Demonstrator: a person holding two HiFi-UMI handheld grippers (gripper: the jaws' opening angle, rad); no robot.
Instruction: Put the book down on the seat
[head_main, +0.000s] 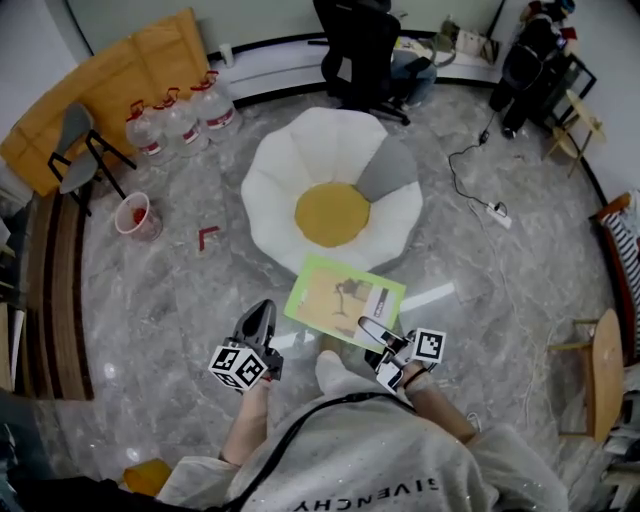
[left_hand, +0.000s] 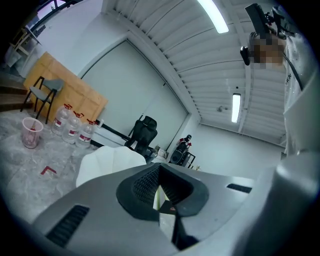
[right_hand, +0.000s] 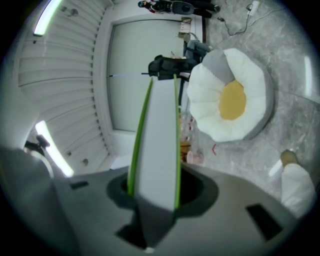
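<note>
Right gripper (head_main: 372, 328) clamps the near edge of the thin green-covered book (head_main: 345, 298) – roughly level, just short of the white petal-shaped cushion seat with yellow centre (head_main: 290, 170), presumably to carry it over – left gripper (head_main: 258, 320) closed, empty, idling near the seat.

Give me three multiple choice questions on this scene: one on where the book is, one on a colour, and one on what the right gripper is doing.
1. Where is the book relative to the seat?
A. Lying on it
B. Held in the air at its near side
C. Leaning against its far side

2. What colour is the seat's middle?
A. Yellow
B. Blue
C. Black

3. How is the right gripper?
A. Open and empty
B. Shut on nothing
C. Shut on the book

Answers:
1. B: the head view shows it in the gripper, off the seat.
2. A: a yellow disc sits among white petals.
3. C: the right gripper view shows the book clamped between the jaws.
</note>
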